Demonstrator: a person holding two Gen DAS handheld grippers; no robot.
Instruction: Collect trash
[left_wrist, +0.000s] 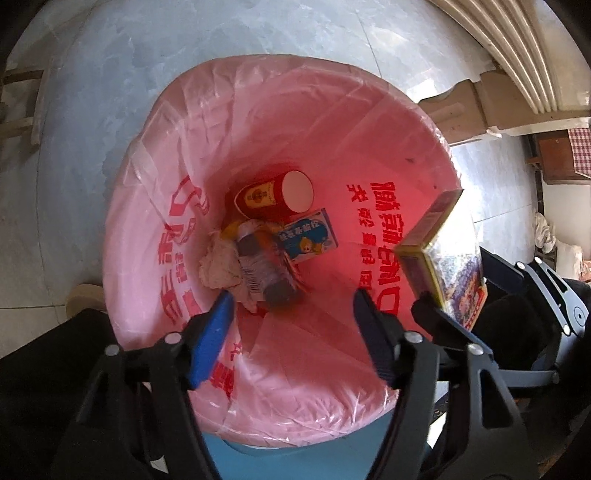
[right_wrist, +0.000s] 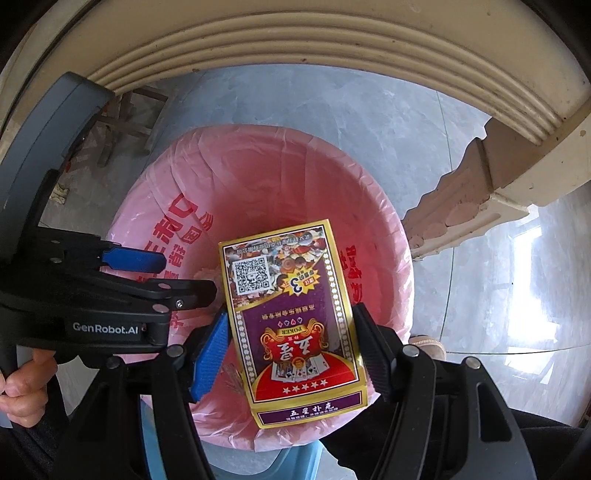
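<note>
A bin lined with a pink bag (left_wrist: 399, 140) stands on the floor and also shows in the right wrist view (right_wrist: 373, 206). At its bottom lie a red paper cup (left_wrist: 273, 195), a small blue carton (left_wrist: 310, 236), a plastic bottle (left_wrist: 262, 269) and a crumpled tissue (left_wrist: 218, 266). My left gripper (left_wrist: 291, 310) is open and empty over the bin. My right gripper (right_wrist: 291, 354) is shut on a poker card box (right_wrist: 291, 321) and holds it over the bin's rim; the card box also shows in the left wrist view (left_wrist: 443, 258).
A cream ribbed table edge (right_wrist: 295, 51) with a carved leg (right_wrist: 454, 206) stands just beyond the bin. Grey tiled floor (left_wrist: 110, 74) surrounds it. A wooden stool frame (right_wrist: 122, 122) is at the far left. The left gripper's body (right_wrist: 92, 295) is close beside the right one.
</note>
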